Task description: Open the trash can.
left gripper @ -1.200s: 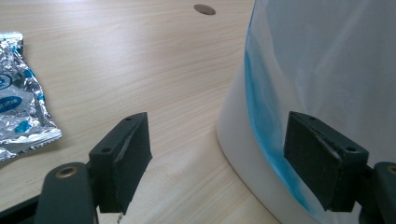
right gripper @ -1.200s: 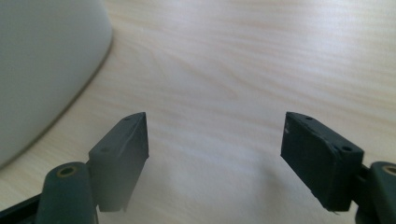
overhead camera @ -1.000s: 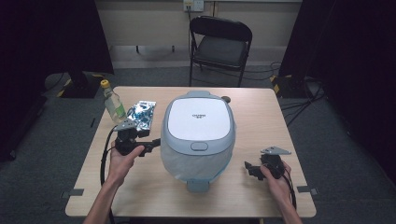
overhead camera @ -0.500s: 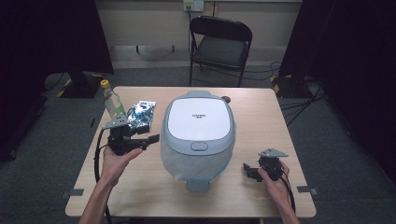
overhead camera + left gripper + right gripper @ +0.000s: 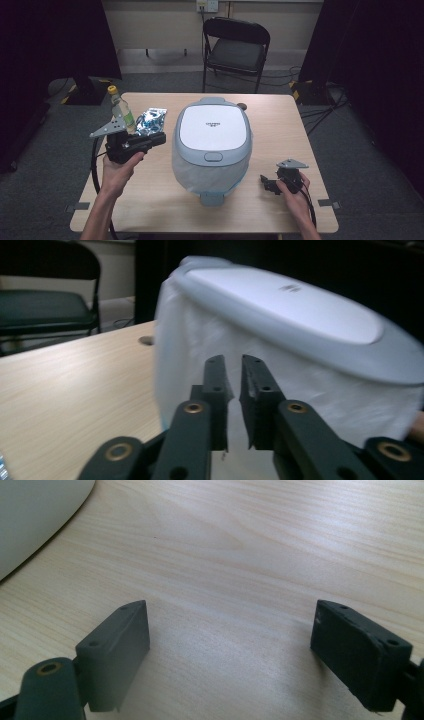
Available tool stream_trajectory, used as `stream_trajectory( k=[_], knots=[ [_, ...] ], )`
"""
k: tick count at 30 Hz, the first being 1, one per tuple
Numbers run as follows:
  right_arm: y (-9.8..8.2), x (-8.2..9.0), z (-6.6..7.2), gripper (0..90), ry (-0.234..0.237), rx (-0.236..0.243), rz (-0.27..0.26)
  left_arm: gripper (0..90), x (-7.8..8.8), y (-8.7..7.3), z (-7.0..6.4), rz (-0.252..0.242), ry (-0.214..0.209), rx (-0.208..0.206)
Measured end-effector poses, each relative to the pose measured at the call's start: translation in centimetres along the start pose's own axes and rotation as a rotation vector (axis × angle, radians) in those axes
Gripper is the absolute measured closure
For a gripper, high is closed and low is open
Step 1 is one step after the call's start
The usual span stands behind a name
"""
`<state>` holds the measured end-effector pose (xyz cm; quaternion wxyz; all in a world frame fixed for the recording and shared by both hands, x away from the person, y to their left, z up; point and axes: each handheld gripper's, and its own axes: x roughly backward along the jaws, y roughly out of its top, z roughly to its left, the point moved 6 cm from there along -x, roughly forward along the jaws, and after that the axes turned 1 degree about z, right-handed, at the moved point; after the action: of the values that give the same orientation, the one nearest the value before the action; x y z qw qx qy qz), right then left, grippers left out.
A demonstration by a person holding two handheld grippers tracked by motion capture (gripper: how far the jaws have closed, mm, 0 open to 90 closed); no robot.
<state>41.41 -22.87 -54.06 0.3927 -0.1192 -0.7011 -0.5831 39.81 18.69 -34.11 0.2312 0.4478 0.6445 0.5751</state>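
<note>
A large white cooker (image 5: 212,135) with a grey-blue rim and a shut lid stands in the middle of the wooden table (image 5: 270,120). My left gripper (image 5: 161,139) is held up off the table at the cooker's left side and points at it. Its jaws have just been closing. In the left gripper view the left gripper (image 5: 232,360) has only a thin slit between the jaws, nothing in it, and the cooker's white wall (image 5: 320,385) lies just ahead. My right gripper (image 5: 263,182) rests low at the front right. In its own view the right gripper (image 5: 230,625) stands wide open over bare wood.
A clear bottle with a yellow cap (image 5: 120,107) and a shiny foil packet (image 5: 150,120) sit at the table's left, behind my left gripper. A black folding chair (image 5: 235,50) stands beyond the far edge. The cooker's edge (image 5: 30,515) shows at the upper left of the right gripper view.
My left gripper has risen off the table and its jaws have come together with nothing in them. The right hand has stayed in place.
</note>
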Motion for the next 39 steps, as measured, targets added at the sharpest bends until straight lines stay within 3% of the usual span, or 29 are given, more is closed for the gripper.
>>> stream_trajectory(
  k=[3, 14, 17, 21, 26, 32, 37, 39],
  knots=[
    [0.0, 0.0, 0.0, 14.7, 0.000, 0.000, 0.000, 90.0, 0.0, 1.3, -1.4, -0.044, -0.024, -0.007],
    [0.0, 0.0, 0.0, 14.7, 0.000, 0.000, 0.000, 90.0, -1.4, 3.2, -3.8, -0.026, -0.083, -0.056],
    [0.0, 0.0, 0.0, 14.7, 0.000, -0.001, 0.000, 90.0, -1.9, 3.9, -5.2, -0.022, -0.113, -0.079],
    [0.0, 0.0, 0.0, 14.7, 0.000, 0.000, 0.000, 90.0, -2.7, 4.2, -6.6, -0.011, -0.155, -0.111],
    [0.0, 0.0, 0.0, 14.7, 0.000, 0.000, 0.000, 89.7, -3.5, 4.1, -7.5, 0.011, -0.180, -0.146],
    [0.0, 0.0, 0.0, 14.7, 0.000, -0.001, 0.000, 90.0, -4.5, 4.0, -8.5, 0.029, -0.219, -0.143],
    [0.0, 0.0, 0.0, 14.7, 0.000, 0.000, 0.000, 90.0, -5.4, 3.8, -9.8, 0.039, -0.295, -0.127],
    [0.0, 0.0, 0.0, 14.7, 0.000, 0.000, 0.000, 90.0, -6.0, 3.7, -10.4, 0.063, -0.290, -0.152]
  ],
)
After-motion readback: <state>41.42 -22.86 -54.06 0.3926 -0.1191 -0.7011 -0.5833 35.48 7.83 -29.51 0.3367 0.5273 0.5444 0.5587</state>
